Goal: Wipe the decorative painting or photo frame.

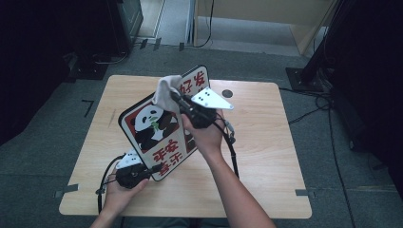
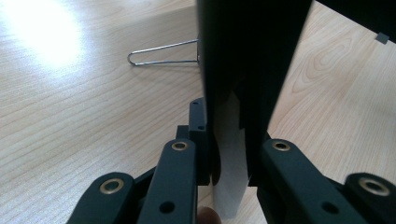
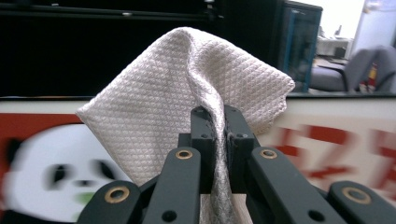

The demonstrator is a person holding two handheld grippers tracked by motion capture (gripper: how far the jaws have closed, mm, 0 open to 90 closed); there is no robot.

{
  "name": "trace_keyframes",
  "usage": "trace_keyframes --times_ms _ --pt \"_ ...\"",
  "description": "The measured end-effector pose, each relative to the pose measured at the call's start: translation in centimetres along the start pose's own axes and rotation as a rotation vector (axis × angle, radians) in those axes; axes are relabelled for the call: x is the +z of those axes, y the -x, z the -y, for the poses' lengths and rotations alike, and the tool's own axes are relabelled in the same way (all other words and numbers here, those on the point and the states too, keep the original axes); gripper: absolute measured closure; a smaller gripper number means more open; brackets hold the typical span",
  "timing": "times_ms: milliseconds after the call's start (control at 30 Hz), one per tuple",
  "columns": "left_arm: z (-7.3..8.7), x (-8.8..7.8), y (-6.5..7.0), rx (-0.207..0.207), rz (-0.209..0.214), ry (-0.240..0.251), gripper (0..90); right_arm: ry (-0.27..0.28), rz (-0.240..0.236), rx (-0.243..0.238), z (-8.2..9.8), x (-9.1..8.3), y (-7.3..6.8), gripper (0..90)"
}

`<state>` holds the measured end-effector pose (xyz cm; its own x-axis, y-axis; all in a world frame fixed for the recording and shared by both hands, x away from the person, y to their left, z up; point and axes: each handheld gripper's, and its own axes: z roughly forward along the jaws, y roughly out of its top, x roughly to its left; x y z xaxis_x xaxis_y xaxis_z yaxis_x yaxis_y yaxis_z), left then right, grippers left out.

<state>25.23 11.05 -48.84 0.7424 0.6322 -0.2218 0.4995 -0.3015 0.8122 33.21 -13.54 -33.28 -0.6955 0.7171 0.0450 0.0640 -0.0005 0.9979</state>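
The panda sign (image 1: pixel 157 126) stands tilted above the wooden table (image 1: pixel 266 142), its long axis running from near left up to far right. It is red and white with Chinese characters. The left gripper (image 1: pixel 151 168) clamps its lower edge; the right gripper (image 1: pixel 177 97) pinches a beige waffle-weave cloth (image 3: pixel 187 102) against its face.

Black tool (image 1: pixel 177 98), grey three-cornered plate (image 1: pixel 211 99), brass-ringed screws (image 3: pixel 184 154), trailing black cable (image 1: pixel 232 149).
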Motion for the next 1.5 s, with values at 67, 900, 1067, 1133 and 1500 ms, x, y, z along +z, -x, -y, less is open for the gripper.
trace_keyframes --times_ms 67,900,1067,1133,1500 --pt "0.0 0.0 0.0 -0.001 -0.001 0.001 81.1 0.004 -0.026 -0.014 -0.1 0.1 -1.7 85.3" --pt "0.0 0.0 -0.1 0.002 0.001 0.006 81.1 -0.008 -0.059 -0.117 1.1 0.2 -6.0 85.0" --pt "0.0 0.0 -0.1 0.004 0.003 0.004 81.1 -0.011 -0.005 -0.063 1.1 0.1 -3.0 84.8" --pt "0.0 0.0 -0.1 0.004 0.003 0.006 81.1 -0.011 0.02 -0.057 1.1 0.0 -1.8 84.7" --pt "0.1 0.0 -0.1 0.009 0.004 0.007 81.0 0.007 0.15 0.055 1.0 -0.4 4.7 84.8"
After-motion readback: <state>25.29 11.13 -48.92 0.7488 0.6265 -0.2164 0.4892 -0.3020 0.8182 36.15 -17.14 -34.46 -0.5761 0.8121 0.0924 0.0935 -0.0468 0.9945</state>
